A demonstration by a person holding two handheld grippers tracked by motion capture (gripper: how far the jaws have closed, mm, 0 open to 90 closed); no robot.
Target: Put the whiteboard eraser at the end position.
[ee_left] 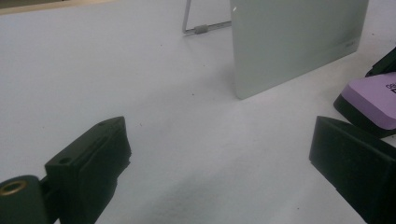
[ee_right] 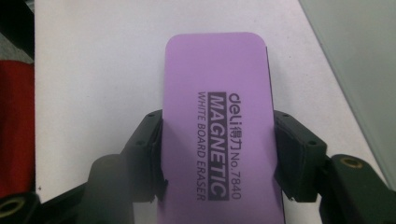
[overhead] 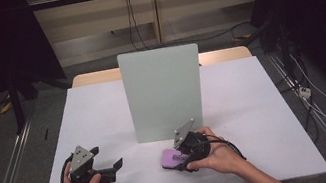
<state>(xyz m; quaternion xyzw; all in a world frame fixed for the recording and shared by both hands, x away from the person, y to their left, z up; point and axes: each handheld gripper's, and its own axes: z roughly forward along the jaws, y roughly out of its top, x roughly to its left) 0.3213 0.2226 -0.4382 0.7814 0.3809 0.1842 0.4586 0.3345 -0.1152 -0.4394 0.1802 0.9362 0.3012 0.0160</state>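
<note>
The right claw (ee_right: 217,154) is clamped on a purple whiteboard eraser (ee_right: 219,126). Its two black jaws press on the long sides of the eraser, one on each side. The eraser has the words "MAGNETIC WHITE BOARD ERASER" printed on its purple top. From the high view, the eraser (overhead: 173,158) sits low over the white surface (overhead: 255,105), just in front of the standing whiteboard (overhead: 163,91). It may be touching the surface, but that is hard to tell from here.

The whiteboard stands upright near the middle of the surface, and a thin wire stand (ee_left: 198,25) props it up from behind.

The left claw (overhead: 113,168) is near the front left of the surface, well apart from the eraser. Its jaws are wide apart with nothing between them. In the left gripper view, the eraser (ee_left: 373,100) shows at the right edge, beside the whiteboard (ee_left: 294,42).
</note>
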